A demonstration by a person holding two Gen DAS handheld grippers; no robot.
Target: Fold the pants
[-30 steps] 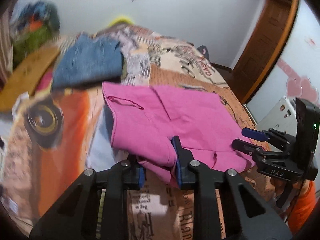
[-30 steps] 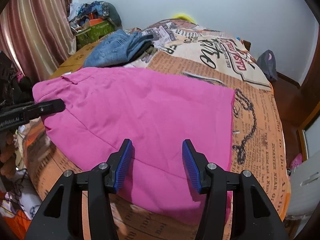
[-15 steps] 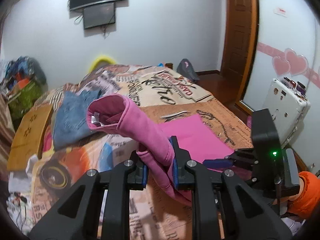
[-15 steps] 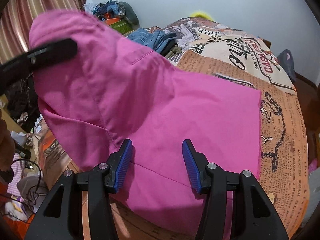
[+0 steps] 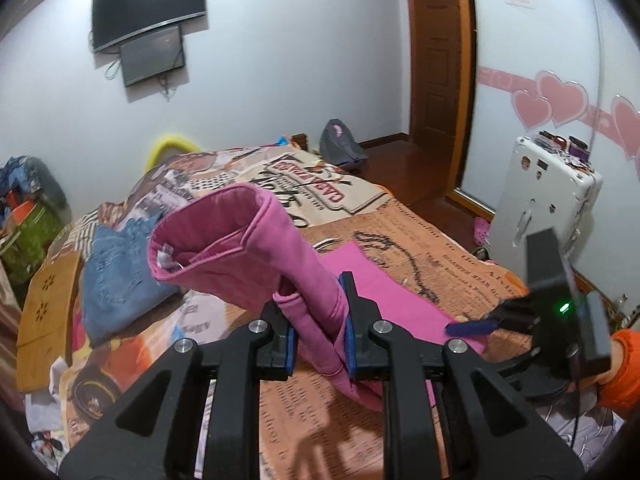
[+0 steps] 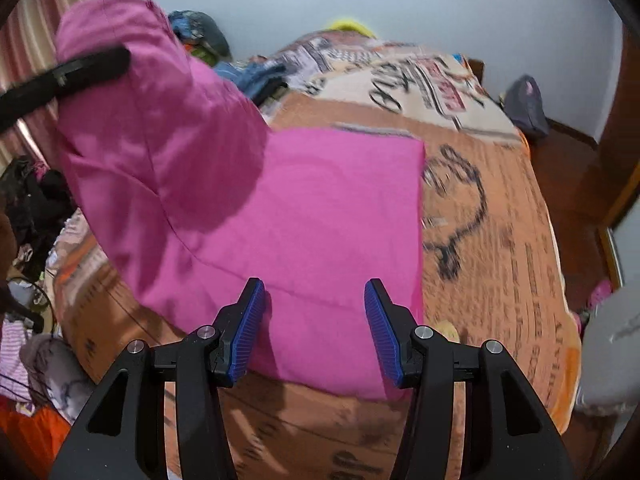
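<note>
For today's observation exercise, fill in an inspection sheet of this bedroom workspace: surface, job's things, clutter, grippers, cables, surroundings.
Surface: bed under a newspaper-print cover.
Job's things: pink pants, one end lifted clear, the rest flat on the bed.
Clutter: folded jeans on the far side of the bed; wooden board beside them; pile of clothes in the corner.
Grippers: left gripper shut on the lifted pants; right gripper open above the flat part, holding nothing.
Cables: wires hang under the wall screens.
Surroundings: wooden door, white case, heart stickers.
</note>
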